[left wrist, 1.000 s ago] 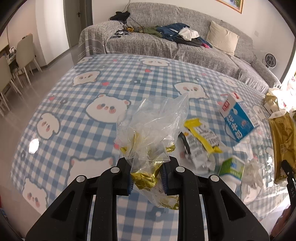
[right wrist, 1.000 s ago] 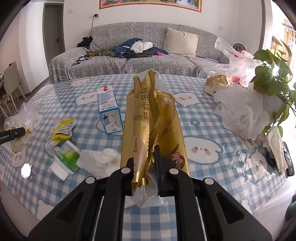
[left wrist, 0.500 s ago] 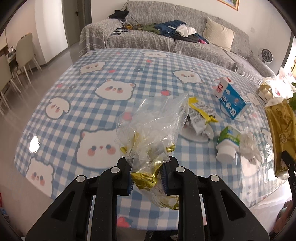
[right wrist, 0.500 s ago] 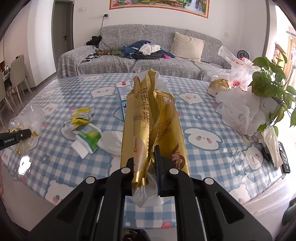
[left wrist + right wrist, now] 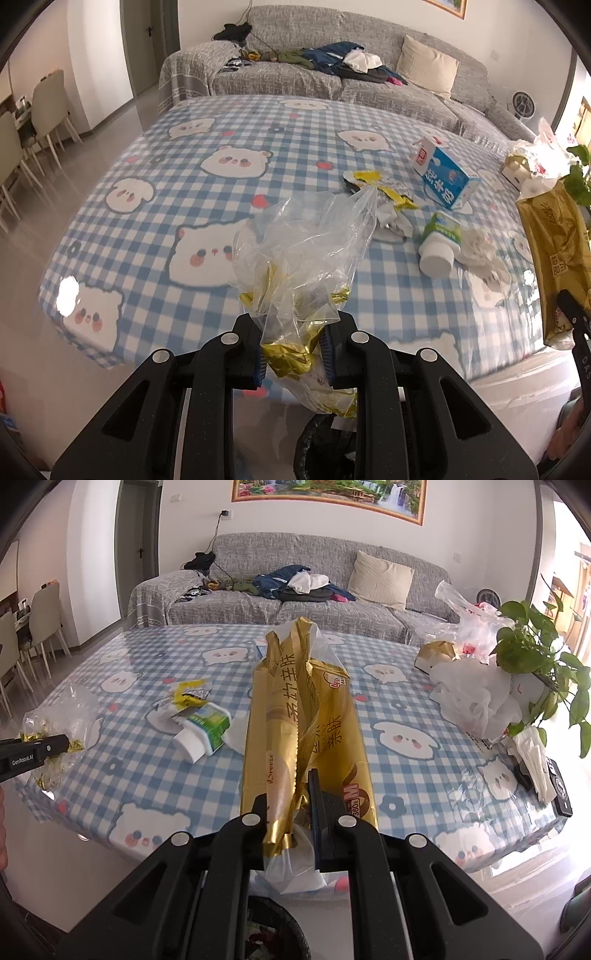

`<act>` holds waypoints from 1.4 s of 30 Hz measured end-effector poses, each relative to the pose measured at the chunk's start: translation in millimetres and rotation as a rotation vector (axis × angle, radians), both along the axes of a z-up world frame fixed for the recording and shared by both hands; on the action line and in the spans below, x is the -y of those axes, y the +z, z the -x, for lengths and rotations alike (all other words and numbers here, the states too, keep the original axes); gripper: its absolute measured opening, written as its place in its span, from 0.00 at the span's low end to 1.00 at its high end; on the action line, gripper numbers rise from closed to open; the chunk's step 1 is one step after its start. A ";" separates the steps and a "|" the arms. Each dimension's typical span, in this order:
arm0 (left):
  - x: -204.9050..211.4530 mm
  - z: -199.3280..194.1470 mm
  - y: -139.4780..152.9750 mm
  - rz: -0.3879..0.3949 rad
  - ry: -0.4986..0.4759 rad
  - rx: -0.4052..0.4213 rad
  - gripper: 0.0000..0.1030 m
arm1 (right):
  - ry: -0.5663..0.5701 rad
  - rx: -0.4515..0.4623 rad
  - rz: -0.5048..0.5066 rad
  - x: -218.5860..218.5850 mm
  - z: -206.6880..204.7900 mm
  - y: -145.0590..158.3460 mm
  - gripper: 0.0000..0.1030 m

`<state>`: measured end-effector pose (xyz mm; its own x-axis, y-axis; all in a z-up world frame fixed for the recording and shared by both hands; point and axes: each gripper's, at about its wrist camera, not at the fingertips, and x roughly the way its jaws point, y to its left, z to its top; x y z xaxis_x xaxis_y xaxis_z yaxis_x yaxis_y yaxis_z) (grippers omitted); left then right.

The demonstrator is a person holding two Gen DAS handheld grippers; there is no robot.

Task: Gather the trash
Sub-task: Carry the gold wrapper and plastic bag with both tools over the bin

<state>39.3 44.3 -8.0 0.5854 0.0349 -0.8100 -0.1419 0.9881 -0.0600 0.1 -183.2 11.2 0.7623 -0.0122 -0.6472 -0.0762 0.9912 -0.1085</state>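
Observation:
My left gripper is shut on a clear plastic bag with crumpled gold foil inside, held just off the near edge of the table. My right gripper is shut on a long gold wrapper, also beyond the table's near edge. Below each gripper the dark rim of a bin shows. On the table lie a blue milk carton, a yellow-and-silver wrapper, a green-and-white cup and a crumpled tissue.
A houseplant and white plastic bags crowd the table's right side, with a gold box and a dark device at the right edge. A grey sofa stands behind; dining chairs stand at the left.
Both grippers have drawn back from over the table to past its near edge, each still gripping its trash. A dark bin rim has come into view underneath.

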 end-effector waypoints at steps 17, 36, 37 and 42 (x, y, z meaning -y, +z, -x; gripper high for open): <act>-5.0 119.5 -10.9 0.070 -0.033 0.023 0.21 | 0.071 0.014 -0.014 -15.0 101.3 -12.8 0.08; 0.9 197.4 -69.1 0.074 -0.036 -0.069 0.21 | 0.112 -0.066 -0.041 -40.9 177.1 -53.0 0.08; -0.7 197.3 -70.6 0.074 -0.032 -0.072 0.21 | 0.111 -0.070 -0.043 -40.7 178.0 -54.8 0.08; -6.8 195.7 -81.9 0.074 -0.009 -0.093 0.21 | 0.095 -0.111 -0.039 -39.1 176.3 -68.6 0.08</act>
<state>-156.3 51.1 -89.9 0.5073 -0.0316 -0.8612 -0.1416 0.9827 -0.1195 -176.2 -144.1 -57.4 0.6823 0.0839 -0.7262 -0.1798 0.9821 -0.0555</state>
